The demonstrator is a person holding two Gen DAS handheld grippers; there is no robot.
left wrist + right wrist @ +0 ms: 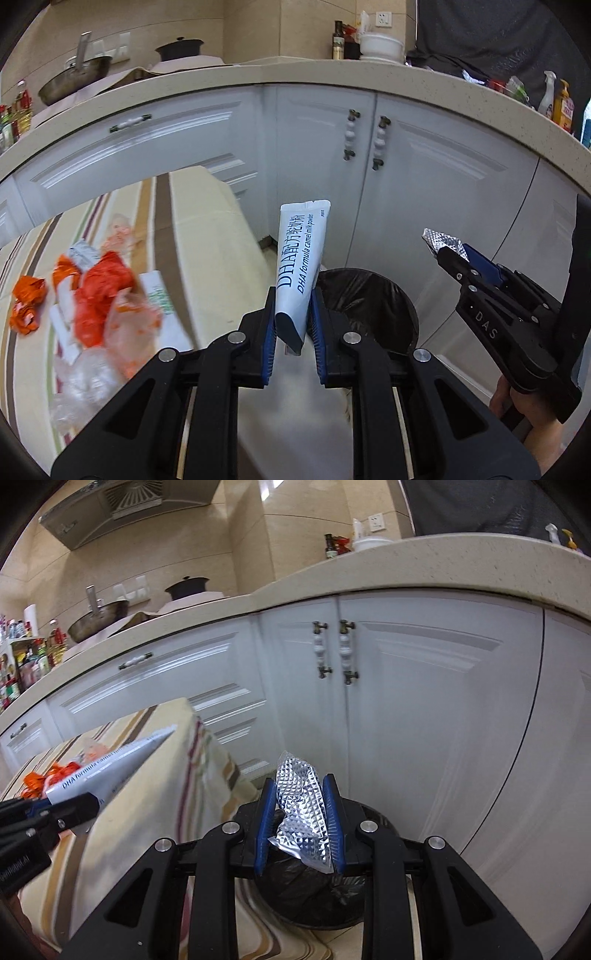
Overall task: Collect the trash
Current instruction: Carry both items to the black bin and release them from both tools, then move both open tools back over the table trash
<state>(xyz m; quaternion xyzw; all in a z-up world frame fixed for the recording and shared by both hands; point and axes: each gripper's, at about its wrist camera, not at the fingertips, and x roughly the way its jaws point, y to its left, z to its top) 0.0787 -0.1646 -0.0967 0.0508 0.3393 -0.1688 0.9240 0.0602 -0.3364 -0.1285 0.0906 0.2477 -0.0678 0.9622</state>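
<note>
Left gripper (293, 317) clamped on white milk-powder sachet (300, 266), beside the black-lined trash bin (373, 295); right gripper (300, 825) clamped on crumpled foil wrapper (303, 808), above the bin; remaining wrappers (99, 295) lie on striped tablecloth (207, 236) beside it.

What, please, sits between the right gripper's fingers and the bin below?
Only the crumpled foil wrapper, clamped in the right gripper; below it, open air down to the black-lined bin, per the right wrist view.

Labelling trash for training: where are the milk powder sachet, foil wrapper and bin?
milk powder sachet (300, 266), left wrist view, printed middle.
foil wrapper (301, 805), right wrist view, crinkled centre.
bin (373, 291), left wrist view, black liner.
</note>
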